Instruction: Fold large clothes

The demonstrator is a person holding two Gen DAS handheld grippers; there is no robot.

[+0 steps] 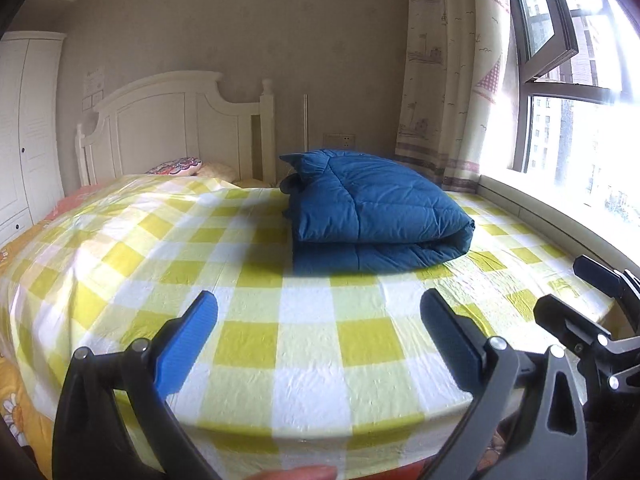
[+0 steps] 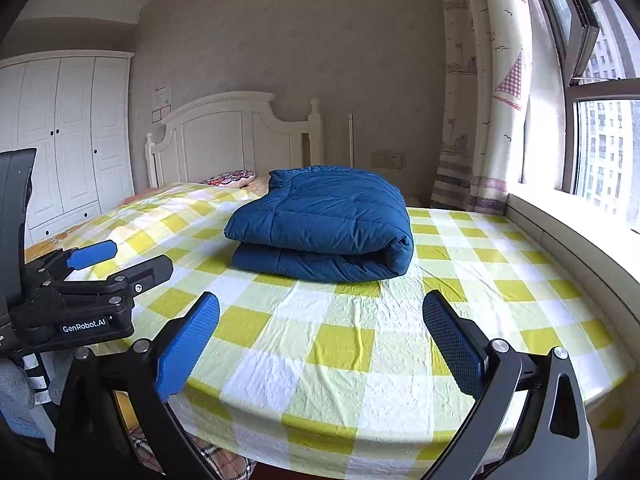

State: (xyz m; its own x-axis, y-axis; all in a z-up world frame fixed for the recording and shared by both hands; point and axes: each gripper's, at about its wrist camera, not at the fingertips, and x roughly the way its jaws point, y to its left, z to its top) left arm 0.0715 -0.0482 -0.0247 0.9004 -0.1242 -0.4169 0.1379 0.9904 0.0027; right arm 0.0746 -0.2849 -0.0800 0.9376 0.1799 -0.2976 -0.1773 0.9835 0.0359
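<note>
The left gripper [image 1: 320, 332] had its two blue-padded fingers [image 1: 186, 348] spread wide apart with nothing between them, only the checked bedsheet [image 1: 308, 340] showing through the gap near the foot of the bed. The right gripper [image 2: 320, 336] stood just the same, fingers [image 2: 188, 348] far apart and empty, poised above the same yellow-and-white sheet; from its camera the left gripper appeared at the left edge, also splayed, and from the left camera the right gripper's dark frame showed at the right edge. Beyond both pairs of fingers, well apart from them, the blue quilted garment [image 1: 372, 216] lay folded into a thick, doubled bundle on the sheet, toward the window side of the bed. Farther back stood a white headboard [image 1: 176, 128] with a patterned pillow [image 1: 176, 166] before it, a white wardrobe [image 2: 68, 132] to the left, and a printed curtain [image 1: 452, 68] beside the bright window [image 1: 568, 92].
</note>
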